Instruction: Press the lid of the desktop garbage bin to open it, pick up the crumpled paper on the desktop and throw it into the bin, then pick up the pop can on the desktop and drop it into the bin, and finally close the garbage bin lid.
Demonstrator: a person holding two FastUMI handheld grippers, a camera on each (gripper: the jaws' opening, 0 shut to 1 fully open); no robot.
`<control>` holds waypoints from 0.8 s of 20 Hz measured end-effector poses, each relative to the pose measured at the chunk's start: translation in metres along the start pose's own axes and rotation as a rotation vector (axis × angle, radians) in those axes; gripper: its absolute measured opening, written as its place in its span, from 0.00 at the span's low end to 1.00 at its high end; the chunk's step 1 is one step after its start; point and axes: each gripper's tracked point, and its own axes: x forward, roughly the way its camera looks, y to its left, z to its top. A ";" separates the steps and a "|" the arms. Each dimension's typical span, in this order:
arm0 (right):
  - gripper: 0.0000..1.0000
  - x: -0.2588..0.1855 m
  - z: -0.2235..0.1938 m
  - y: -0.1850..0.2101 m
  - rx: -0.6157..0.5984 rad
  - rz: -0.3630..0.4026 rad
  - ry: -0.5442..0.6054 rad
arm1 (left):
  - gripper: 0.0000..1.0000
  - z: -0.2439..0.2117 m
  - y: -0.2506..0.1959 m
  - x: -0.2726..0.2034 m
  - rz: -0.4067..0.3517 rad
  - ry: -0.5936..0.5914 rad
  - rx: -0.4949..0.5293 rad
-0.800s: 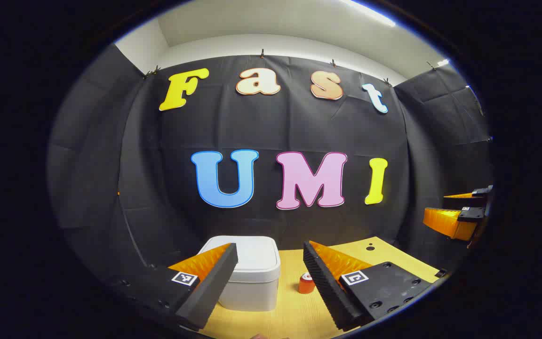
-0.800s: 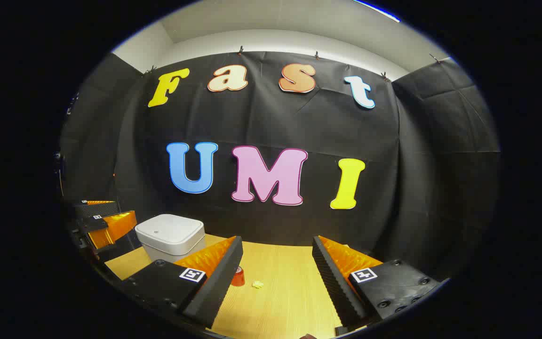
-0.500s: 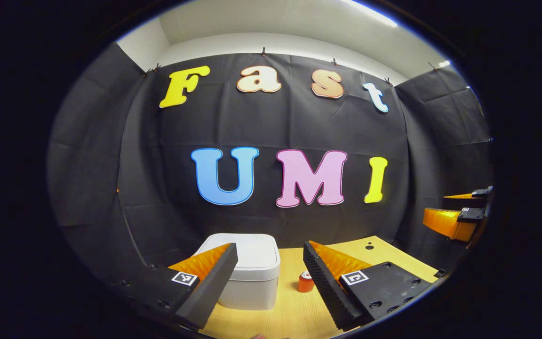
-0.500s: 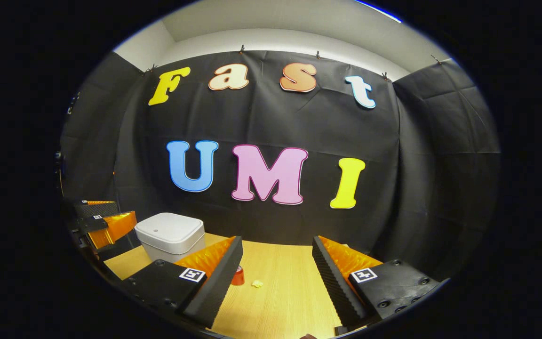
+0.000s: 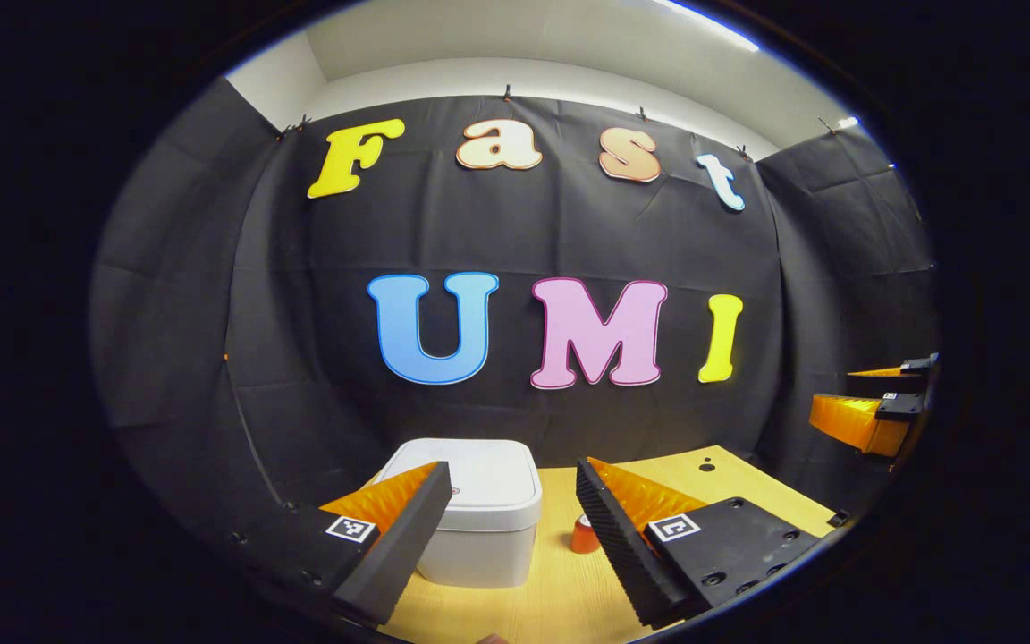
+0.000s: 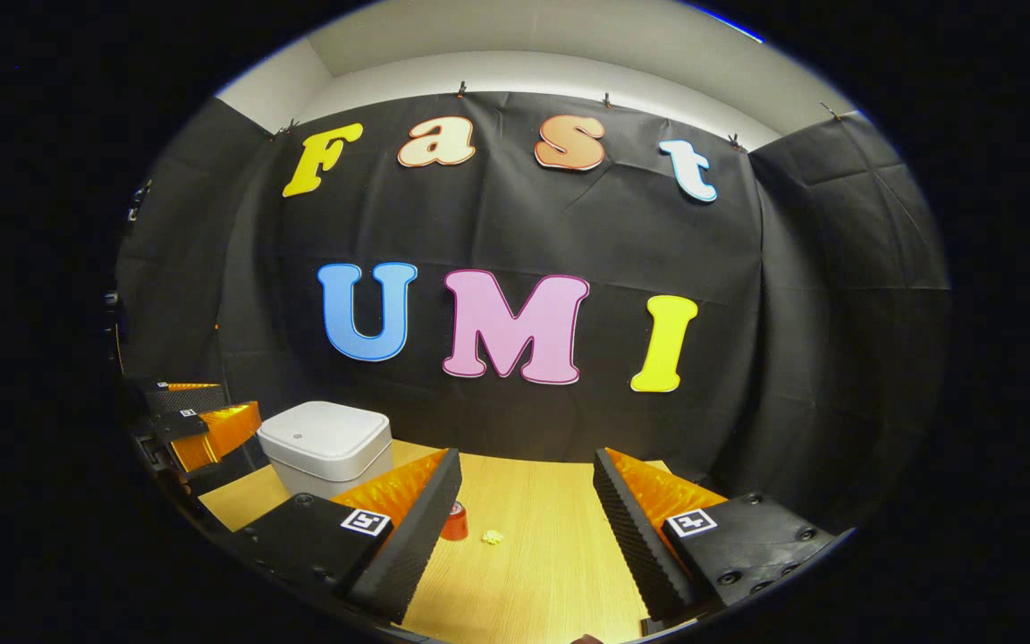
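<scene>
Grippers have both crept slightly nearer the wooden desk (image 6: 542, 572) since the earlier frames, each with fingers spread and empty. Left gripper (image 5: 513, 523) faces the white bin (image 5: 479, 523), lid closed, the pop can (image 5: 583, 534) just right of it. Right gripper (image 6: 524, 528) frames the crumpled paper (image 6: 493, 538) beside the can.

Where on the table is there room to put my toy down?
The bare wood right of the crumpled paper, toward the black wall, looks free. It is crowded on the left, where the pop can stands near the closed garbage bin.
</scene>
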 end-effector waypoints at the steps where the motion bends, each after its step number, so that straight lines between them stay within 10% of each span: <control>1: 0.96 0.001 -0.001 0.000 0.000 0.000 0.002 | 0.95 0.001 0.000 0.000 -0.004 -0.002 0.005; 9: 0.96 0.004 -0.001 0.001 -0.002 -0.004 0.008 | 0.89 0.001 0.012 0.018 -0.017 0.008 0.043; 16: 0.96 0.006 -0.009 0.006 -0.005 -0.022 0.037 | 0.30 -0.021 0.025 0.038 -0.075 0.091 0.014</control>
